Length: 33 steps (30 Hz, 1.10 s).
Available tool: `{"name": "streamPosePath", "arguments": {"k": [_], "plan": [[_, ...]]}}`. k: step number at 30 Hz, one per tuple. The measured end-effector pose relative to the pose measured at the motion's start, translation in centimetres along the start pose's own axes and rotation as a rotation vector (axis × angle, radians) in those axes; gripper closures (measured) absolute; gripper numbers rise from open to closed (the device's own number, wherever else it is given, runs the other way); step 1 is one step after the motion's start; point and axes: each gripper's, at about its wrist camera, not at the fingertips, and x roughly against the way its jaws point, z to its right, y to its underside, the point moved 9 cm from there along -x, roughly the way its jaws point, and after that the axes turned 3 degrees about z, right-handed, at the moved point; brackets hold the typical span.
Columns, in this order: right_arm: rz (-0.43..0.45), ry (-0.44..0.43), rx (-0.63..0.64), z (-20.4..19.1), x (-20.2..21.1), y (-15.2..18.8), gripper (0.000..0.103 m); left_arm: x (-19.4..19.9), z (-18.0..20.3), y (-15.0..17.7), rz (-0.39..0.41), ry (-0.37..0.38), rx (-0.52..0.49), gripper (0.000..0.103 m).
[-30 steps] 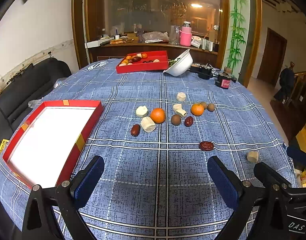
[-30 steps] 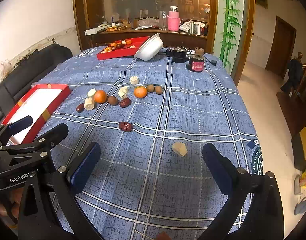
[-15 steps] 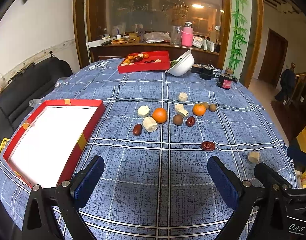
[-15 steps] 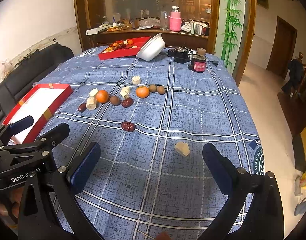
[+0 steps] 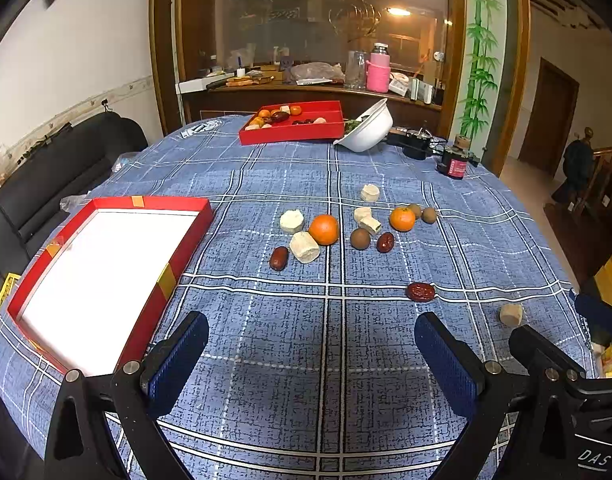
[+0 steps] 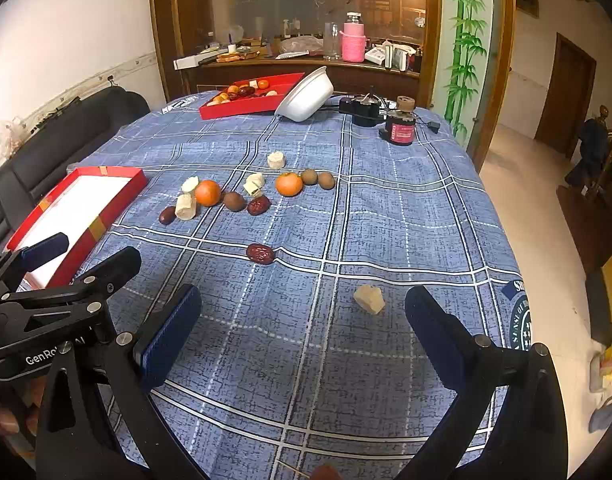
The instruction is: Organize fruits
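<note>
Loose fruits lie mid-table on the blue plaid cloth: two oranges (image 5: 323, 229) (image 5: 402, 219), brown kiwis (image 5: 360, 238), red dates (image 5: 279, 258) and pale cut chunks (image 5: 304, 247). A single date (image 5: 420, 291) (image 6: 260, 253) and a pale chunk (image 6: 369, 299) (image 5: 511, 315) lie nearer. An empty red box with a white floor (image 5: 106, 276) (image 6: 78, 208) sits at the left. My left gripper (image 5: 311, 364) is open above bare cloth, well short of the fruits. My right gripper (image 6: 304, 334) is open, the pale chunk just ahead between its fingers' line.
A second red tray (image 5: 294, 130) holding fruit and a tipped white bowl (image 5: 367, 130) stand at the far edge, with a small red jar (image 6: 401, 130) and black devices beside them. A black sofa (image 5: 46, 184) runs along the left. The table's right edge drops to the floor.
Both views have shifted slightly; the fruits sit a little lower and nearer in each frame. Both grippers stay open and nothing on the table has moved.
</note>
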Motion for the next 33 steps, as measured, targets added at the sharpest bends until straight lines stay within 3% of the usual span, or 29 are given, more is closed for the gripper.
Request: {"name": "streamPosePath", "arguments": {"k": [33], "plan": [[-0.001, -0.008, 0.004, -0.78, -0.30, -0.05, 0.000, -0.21, -0.42, 0.03, -0.005, -0.008, 0.002, 0.000]]}}
